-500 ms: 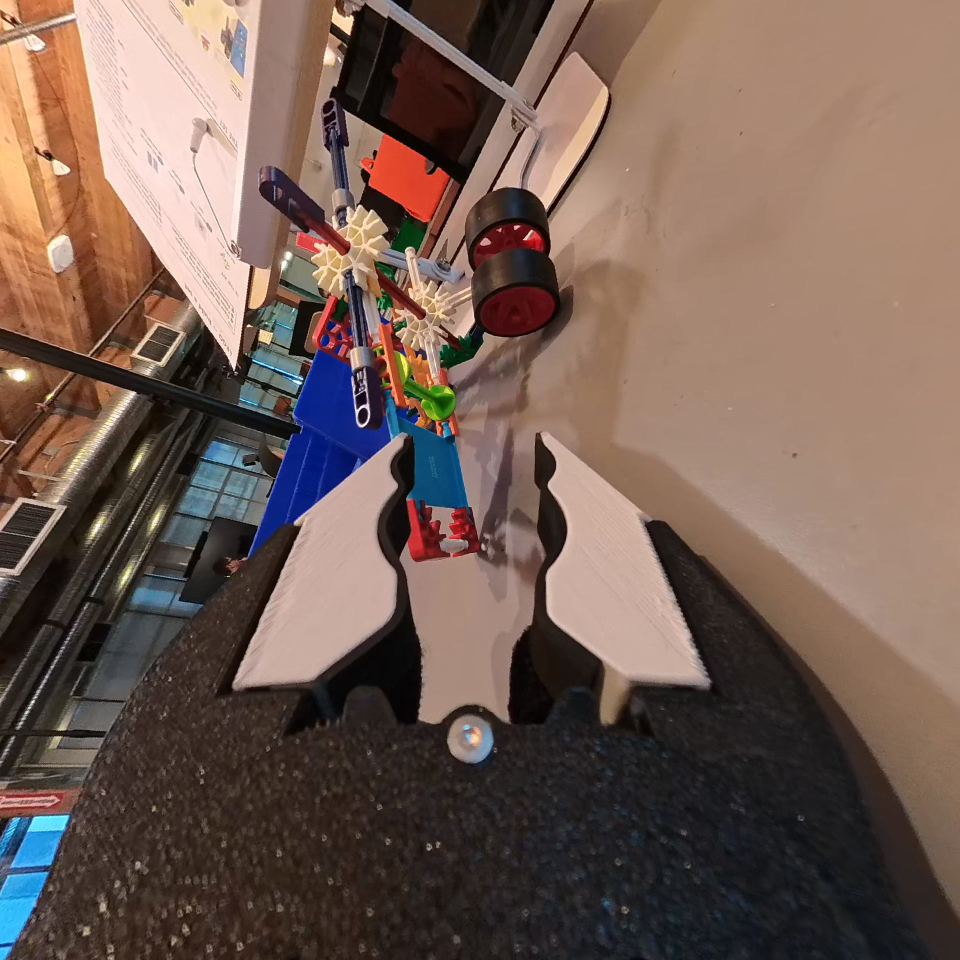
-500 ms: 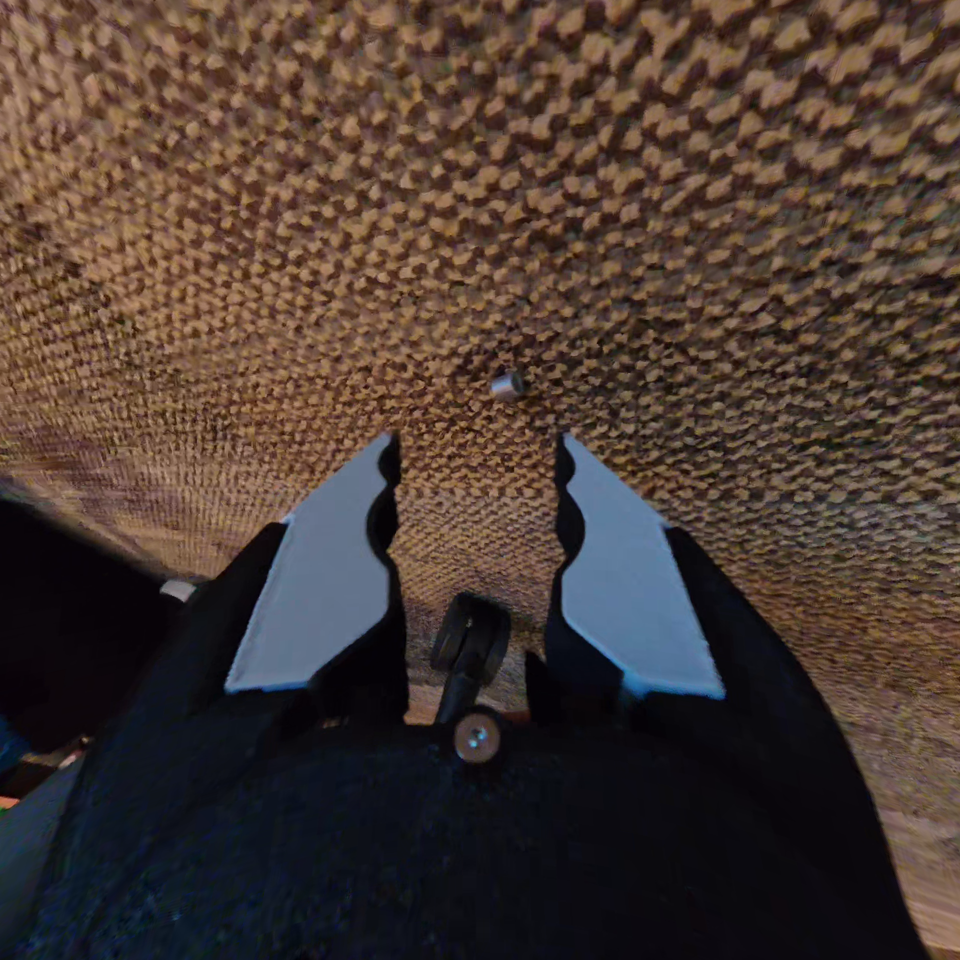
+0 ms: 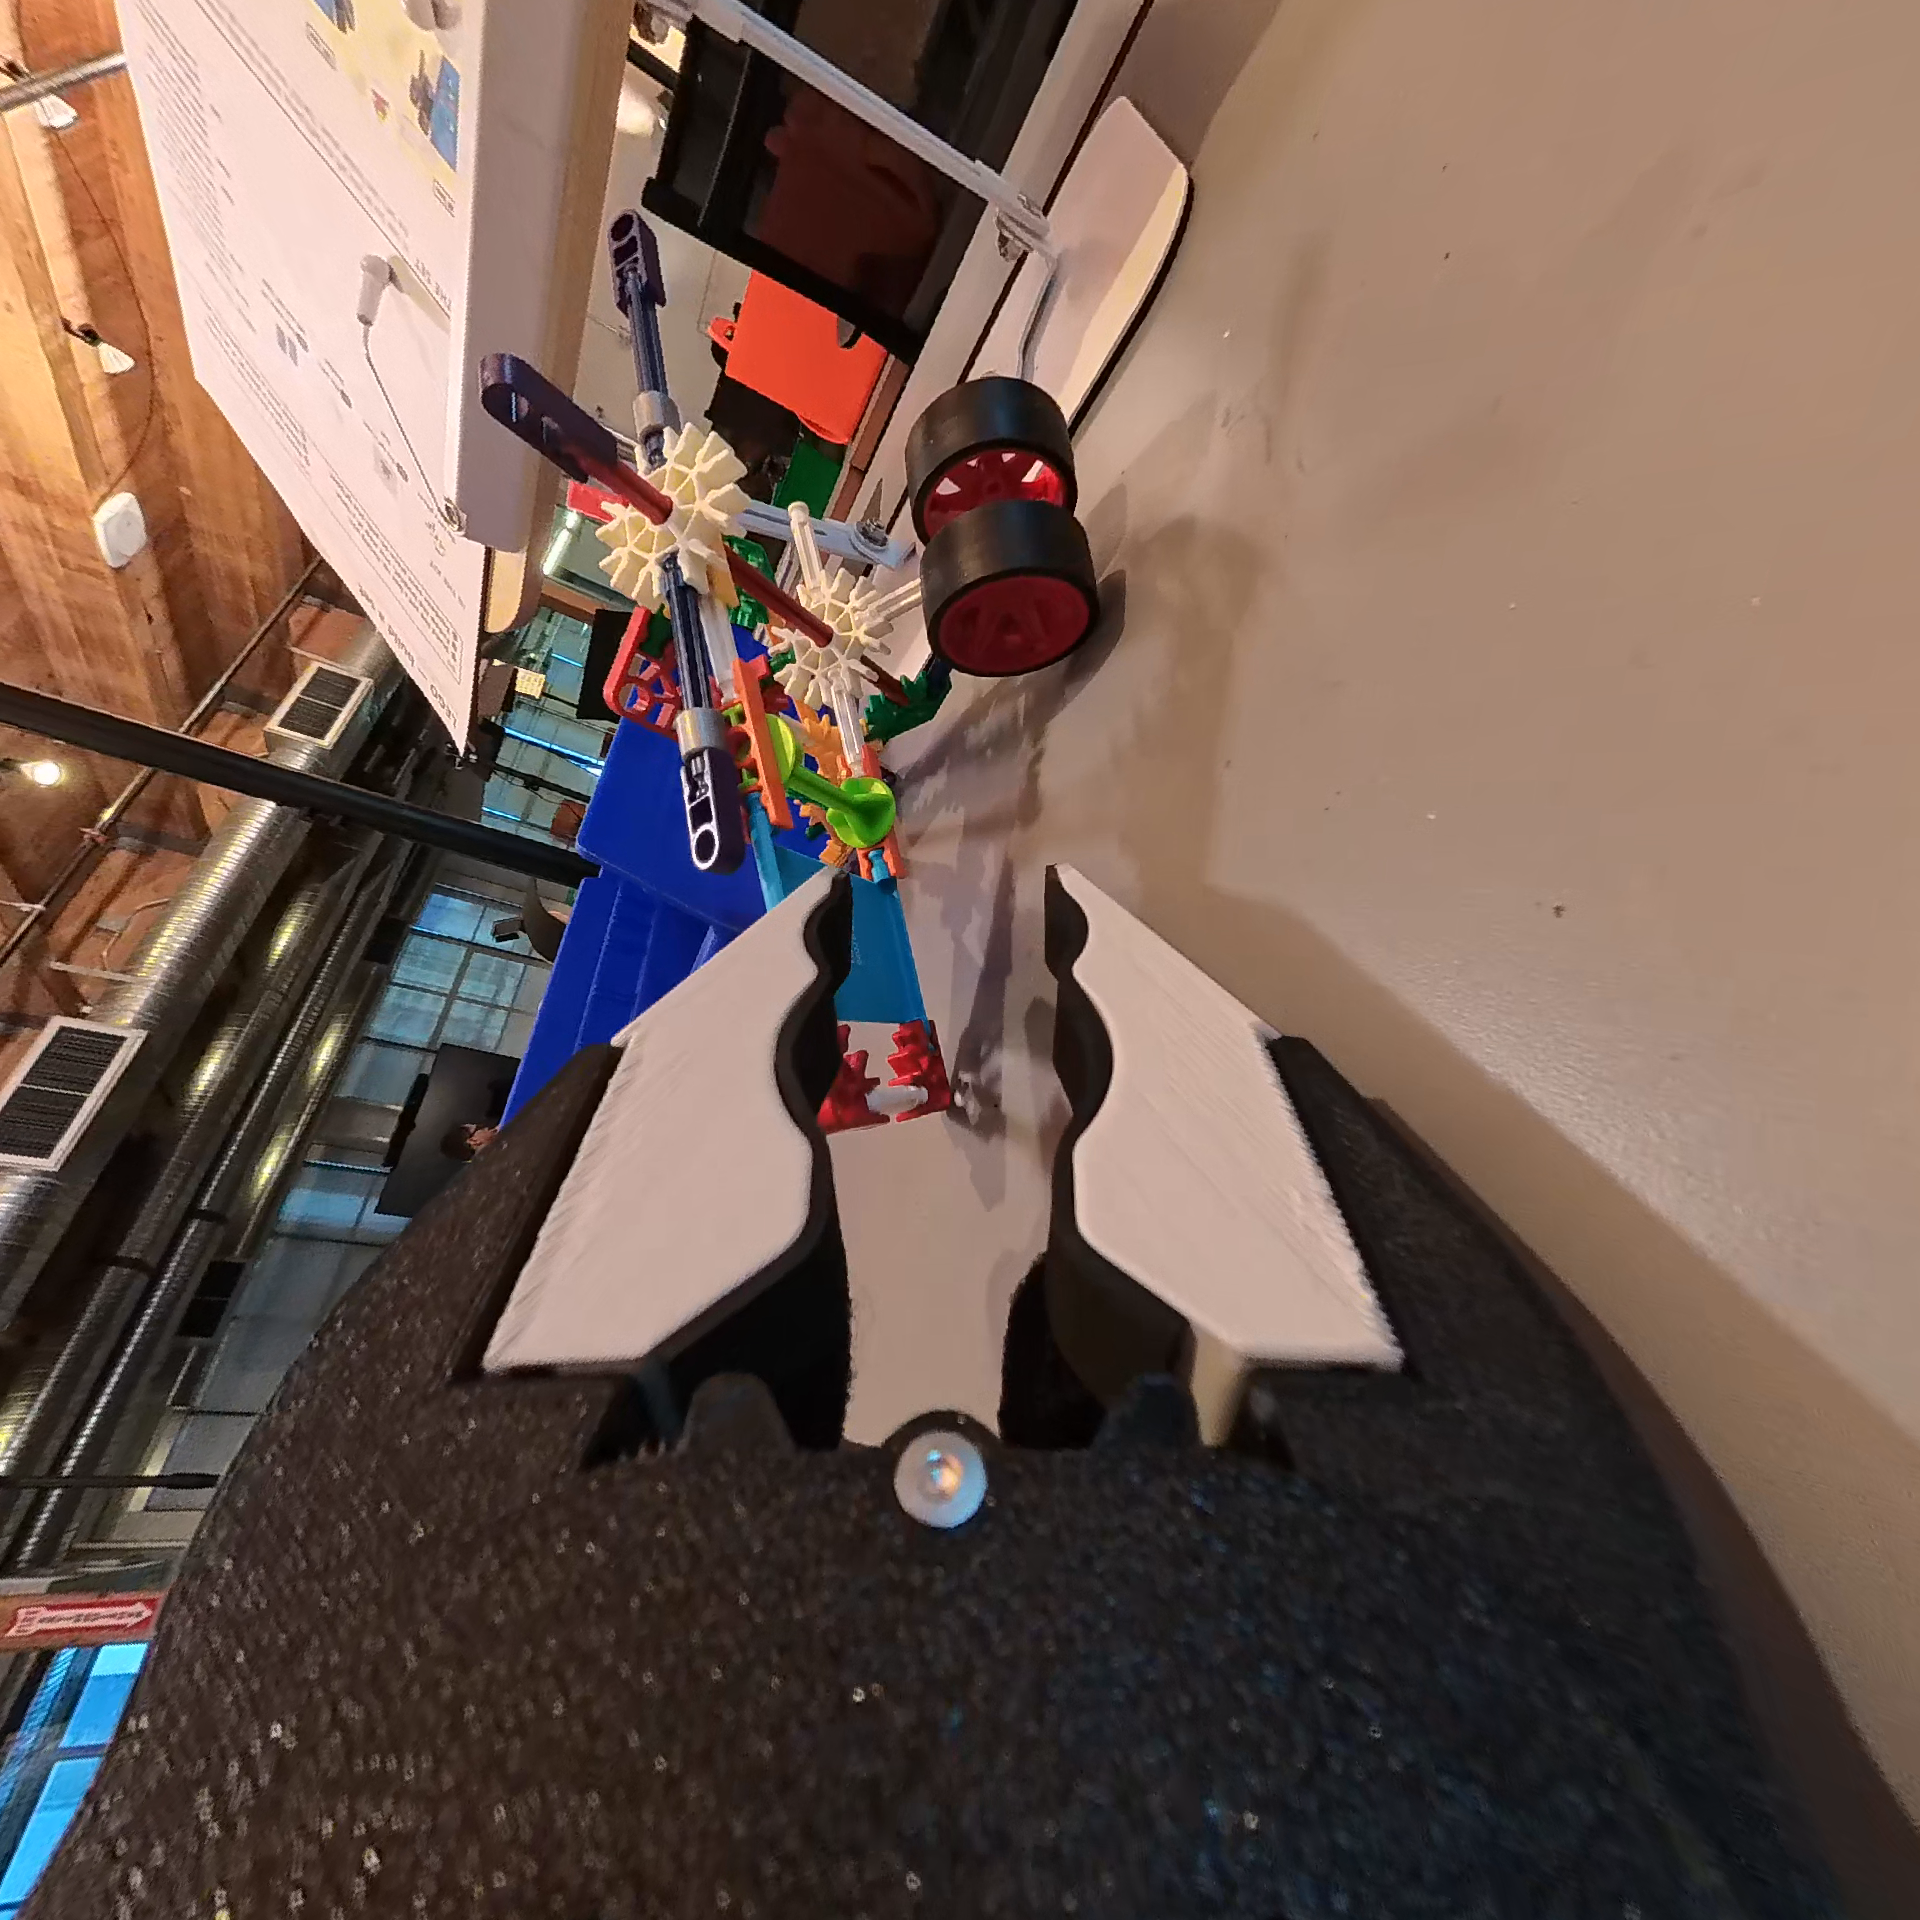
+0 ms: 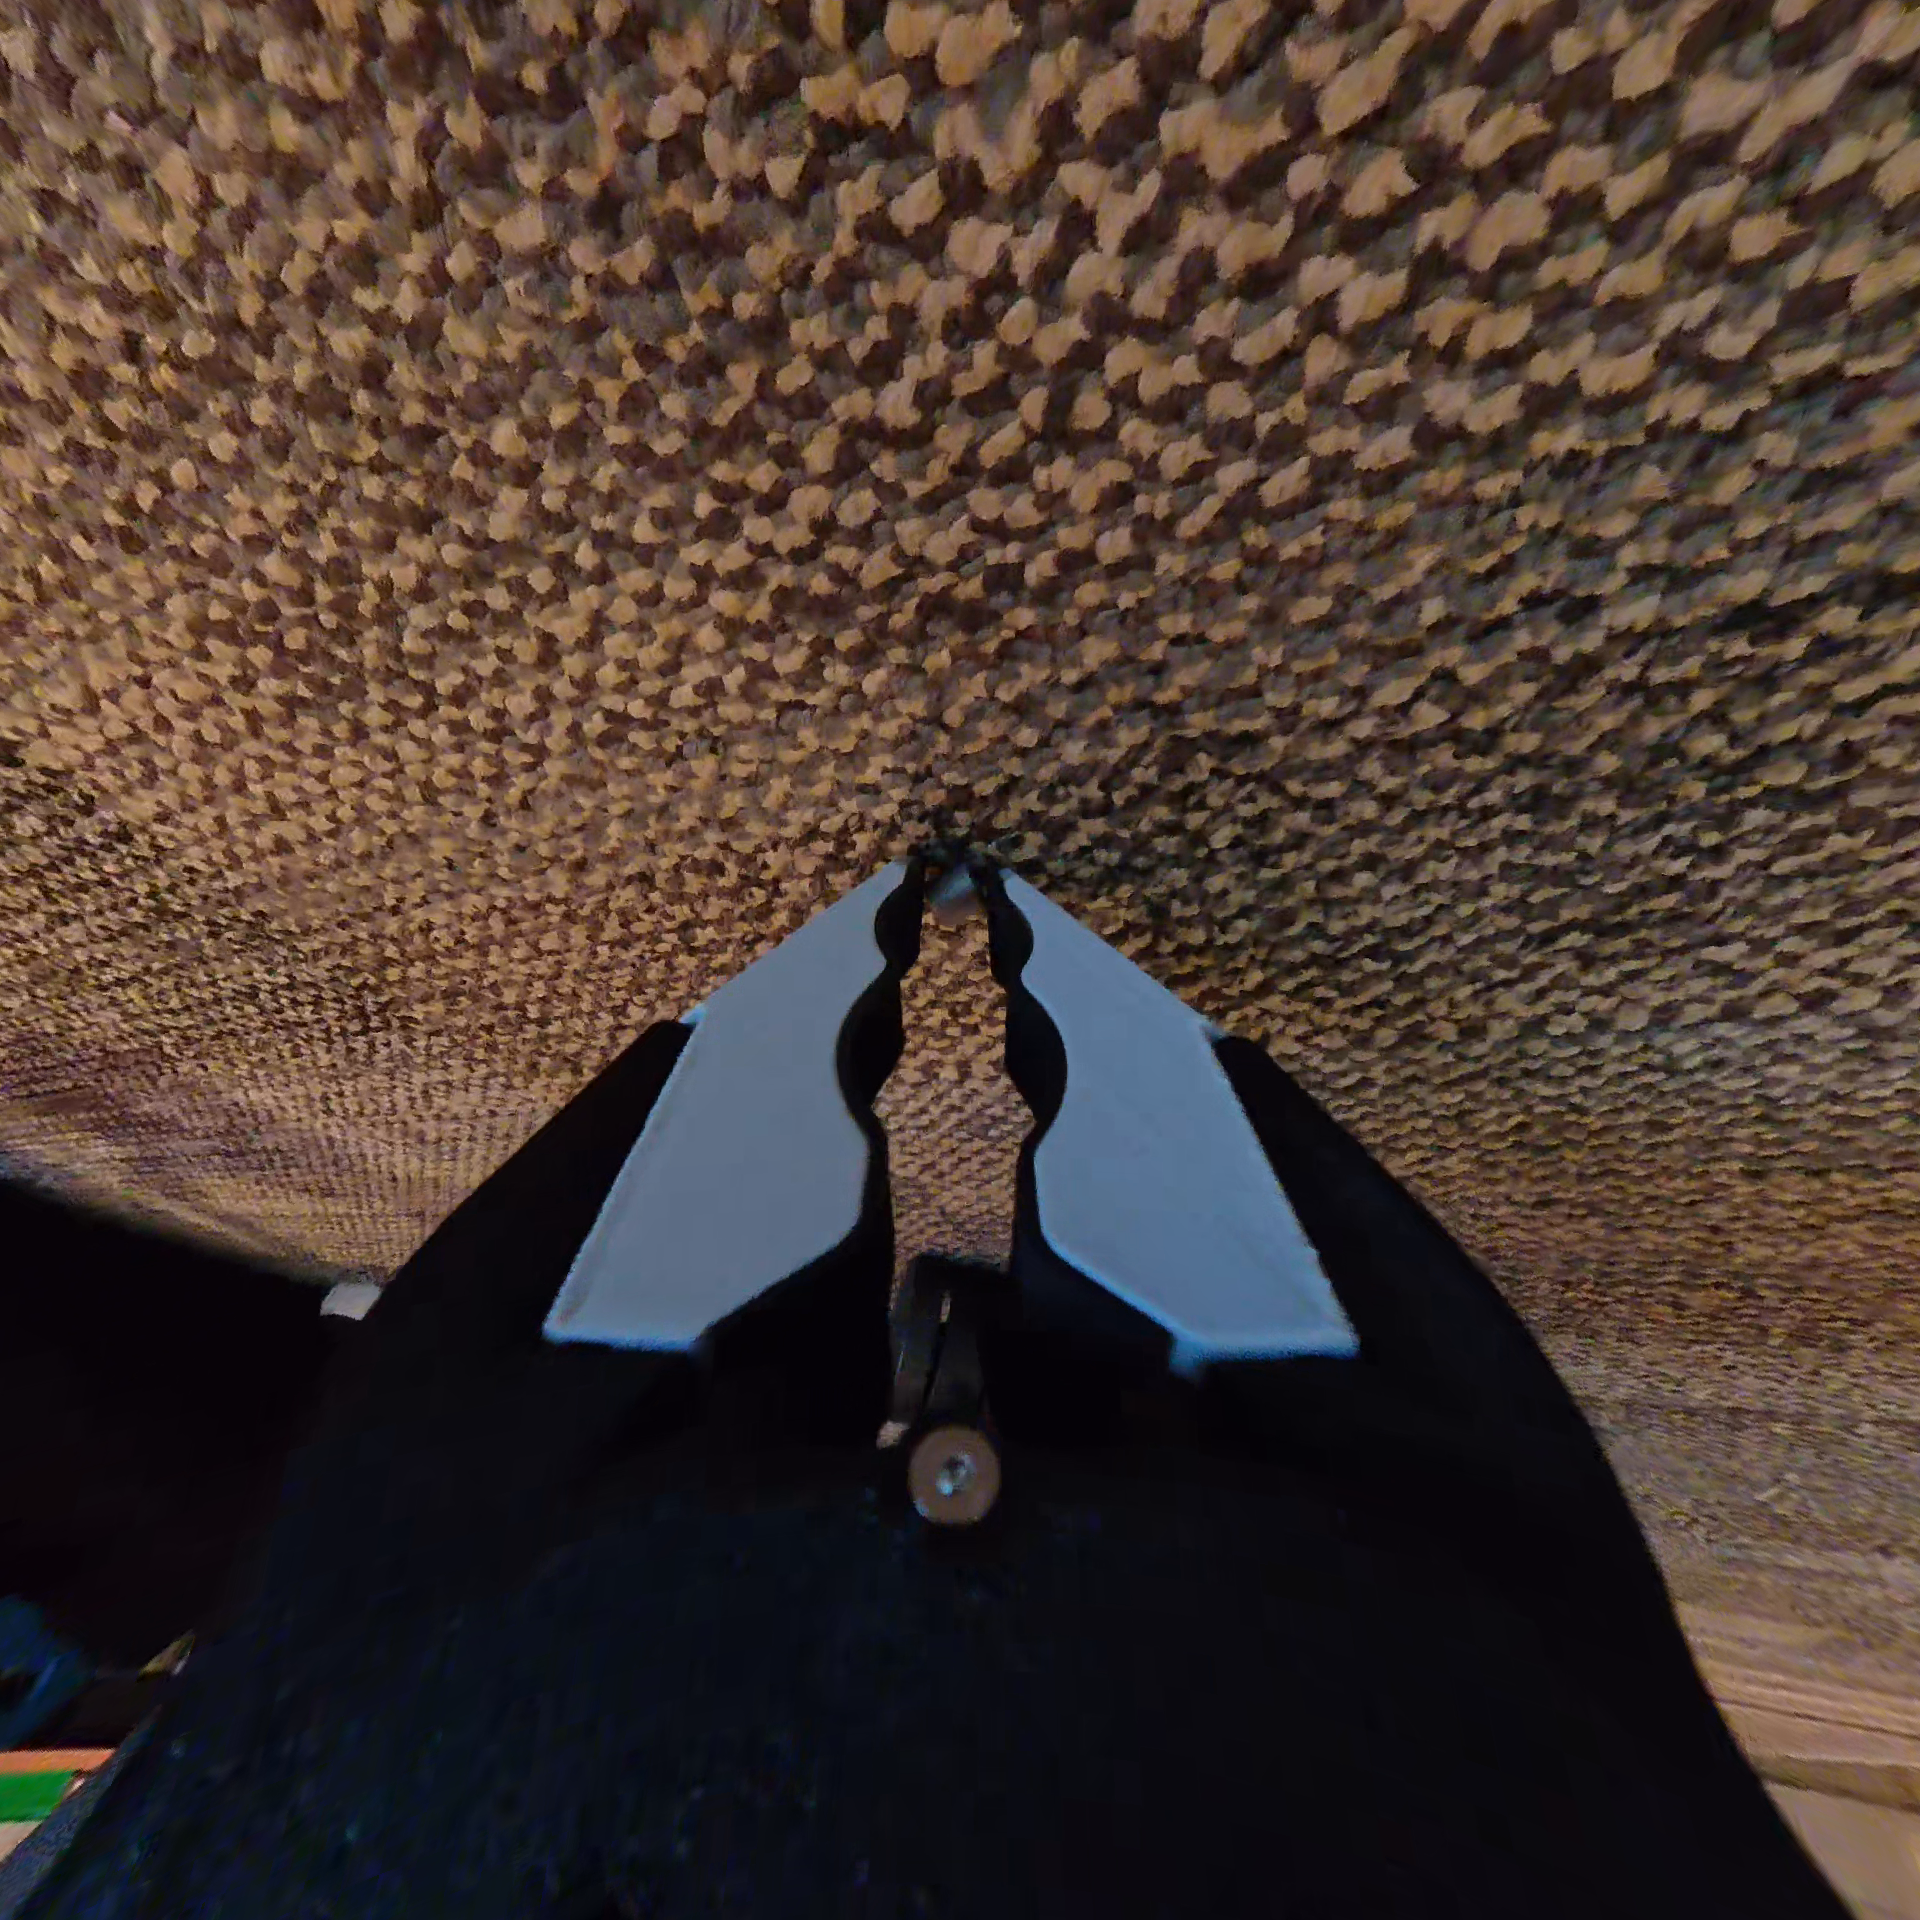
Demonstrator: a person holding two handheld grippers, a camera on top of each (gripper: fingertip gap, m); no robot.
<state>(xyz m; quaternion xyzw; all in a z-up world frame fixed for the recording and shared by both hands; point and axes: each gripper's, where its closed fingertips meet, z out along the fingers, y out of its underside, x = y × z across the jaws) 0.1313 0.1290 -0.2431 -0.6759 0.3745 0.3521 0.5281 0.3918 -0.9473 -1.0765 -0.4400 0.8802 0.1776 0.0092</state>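
The right gripper (image 4: 954,883) points its fingers down into a brown-and-tan looped carpet (image 4: 935,416), its jaws drawn nearly together on a small grey cylindrical piece (image 4: 951,888) pinched right at the fingertips. The tips press into the pile, probably because so small a piece sinks among the loops and can only be caught at the very ends of the fingers. Only one end of the piece shows between the pads, so which way its long axis runs cannot be told.

The left gripper (image 3: 940,899) holds nothing, its jaws standing wide apart, and it lies low along a beige tabletop (image 3: 1507,727), which fills the side by its right finger. Just ahead of its fingertips stands a multicoloured rod-and-connector toy model (image 3: 748,644), with white snowflake-shaped connectors and a dark blue rod (image 3: 665,436) whose long axis runs away from the gripper. Nearest, between the fingers, lies a small red toothed connector (image 3: 883,1075). Farther ahead, toward the right finger's side, a pair of black-tyred red wheels (image 3: 1003,551) rests on the tabletop.
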